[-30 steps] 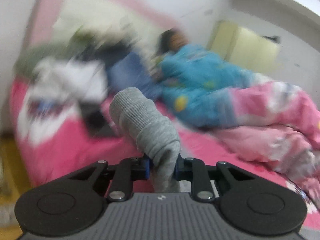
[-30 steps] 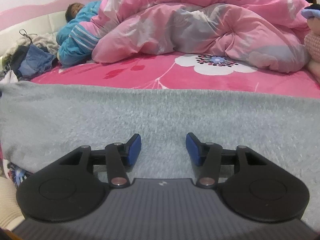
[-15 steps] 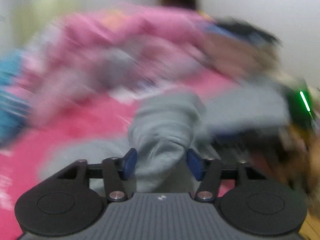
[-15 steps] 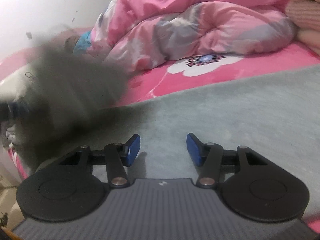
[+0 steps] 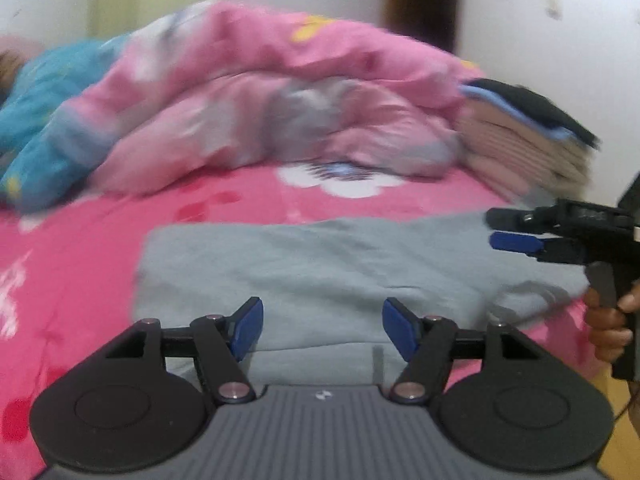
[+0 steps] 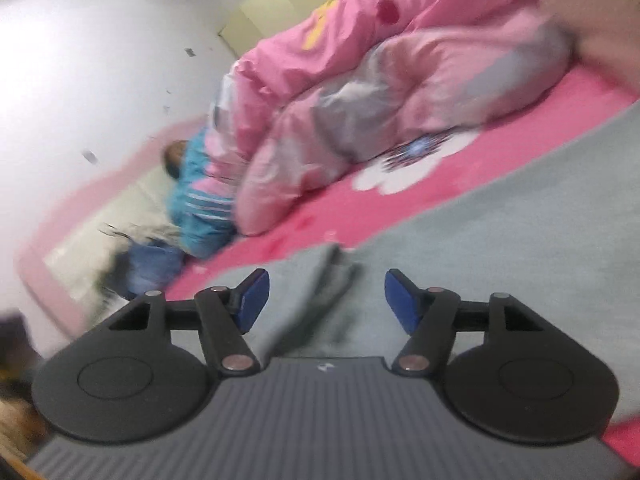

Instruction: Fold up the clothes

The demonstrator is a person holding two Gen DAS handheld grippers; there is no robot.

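On bed, near edge: one grey garment (image 5: 320,256), spread roughly flat on the pink flowered bedsheet (image 5: 100,248), a folded flap lying across its upper part in the left wrist view; a raised crease (image 6: 332,280) runs through it in the right wrist view.

Left claw (image 5: 322,330): blue pads spread wide, nothing between them, poised over the garment's near edge at 6 o'clock.

Right claw (image 6: 327,300): pads likewise spread wide, holding nothing, poised over the garment with the crease between the pads. Same claw seen from the left wrist view at 3 o'clock (image 5: 516,232), above the garment's right end, carried by a hand (image 5: 612,320) gripping its handle.

Behind garment, 12 o'clock: pink quilt (image 5: 280,100), heaped, with grey and white patches.

At 2 o'clock in the left wrist view: stack of folded clothes (image 5: 532,136), beige below, blue and dark on top.

At 10 o'clock: a person in a blue garment (image 5: 44,120) lying on the bed, partly under the quilt.

Right wrist view, 9 o'clock: loose pile of clothes (image 6: 148,256), blurred.
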